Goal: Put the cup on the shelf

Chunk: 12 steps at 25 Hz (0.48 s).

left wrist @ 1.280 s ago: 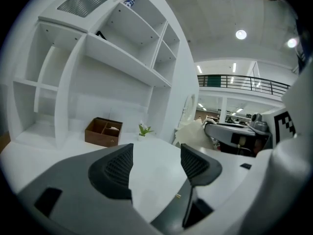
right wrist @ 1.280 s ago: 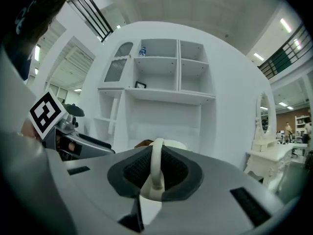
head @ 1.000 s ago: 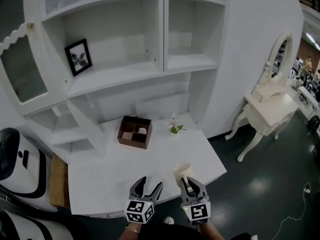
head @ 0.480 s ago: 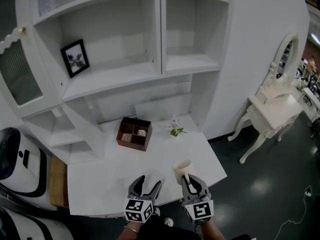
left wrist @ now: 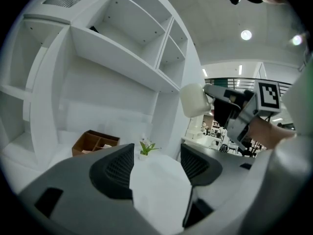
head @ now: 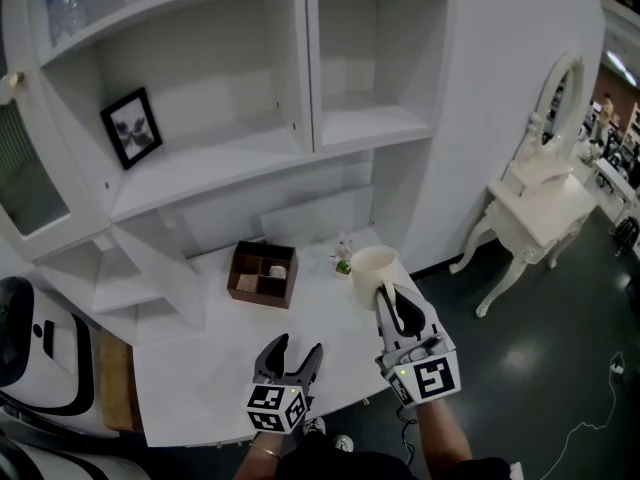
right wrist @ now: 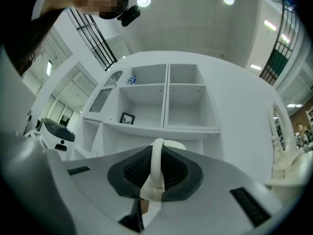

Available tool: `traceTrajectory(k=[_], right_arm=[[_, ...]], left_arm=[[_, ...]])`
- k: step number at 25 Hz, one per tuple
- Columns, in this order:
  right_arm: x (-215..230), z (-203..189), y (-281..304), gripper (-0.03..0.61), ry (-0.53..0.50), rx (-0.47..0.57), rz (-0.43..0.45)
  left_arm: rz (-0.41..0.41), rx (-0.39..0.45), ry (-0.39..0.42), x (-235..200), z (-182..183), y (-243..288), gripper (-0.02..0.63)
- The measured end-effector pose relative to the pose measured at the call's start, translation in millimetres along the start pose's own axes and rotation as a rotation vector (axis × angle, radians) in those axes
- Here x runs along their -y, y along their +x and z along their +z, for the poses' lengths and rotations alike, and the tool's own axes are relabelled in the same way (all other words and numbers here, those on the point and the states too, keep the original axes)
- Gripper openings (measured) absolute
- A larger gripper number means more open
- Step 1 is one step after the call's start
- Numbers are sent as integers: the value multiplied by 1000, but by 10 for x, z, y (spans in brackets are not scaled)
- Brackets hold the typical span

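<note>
A cream cup (head: 371, 268) hangs in the air over the white table's (head: 190, 373) right part, in front of the shelf unit (head: 215, 163). My right gripper (head: 394, 304) is shut on the cup's handle (right wrist: 156, 166), which stands upright between the pads. From the left gripper view, the cup (left wrist: 194, 100) shows held high at the right, level with the shelf board (left wrist: 122, 53). My left gripper (head: 292, 351) stands open and empty low over the table's front part. The shelf compartments (right wrist: 166, 106) ahead are mostly bare.
A brown divided box (head: 262, 274) and a small potted plant (head: 342, 259) sit at the table's back. A framed picture (head: 130, 128) leans in the left compartment, a bottle (head: 62, 3) stands above. A white dressing table (head: 545, 203) stands right on the dark floor.
My right gripper has risen with the cup, up off the table's front edge and forward towards the shelves. The left gripper has stayed low and open.
</note>
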State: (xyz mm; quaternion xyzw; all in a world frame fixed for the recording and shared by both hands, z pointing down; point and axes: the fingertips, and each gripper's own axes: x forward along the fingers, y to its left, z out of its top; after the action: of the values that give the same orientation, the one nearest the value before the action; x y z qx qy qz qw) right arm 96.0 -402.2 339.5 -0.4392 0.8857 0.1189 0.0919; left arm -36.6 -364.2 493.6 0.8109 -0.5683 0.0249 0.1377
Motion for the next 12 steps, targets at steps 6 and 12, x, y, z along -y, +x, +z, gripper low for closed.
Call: traceTrajectory(k=[6,12], right_arm=[[277,679,435,51,-40,170,-7],[481,1181,850,51,-83,275,-19]], left_arm=[[-16,43,6,-83,221,164,287],[-8,52,21,-248,336,244,287]])
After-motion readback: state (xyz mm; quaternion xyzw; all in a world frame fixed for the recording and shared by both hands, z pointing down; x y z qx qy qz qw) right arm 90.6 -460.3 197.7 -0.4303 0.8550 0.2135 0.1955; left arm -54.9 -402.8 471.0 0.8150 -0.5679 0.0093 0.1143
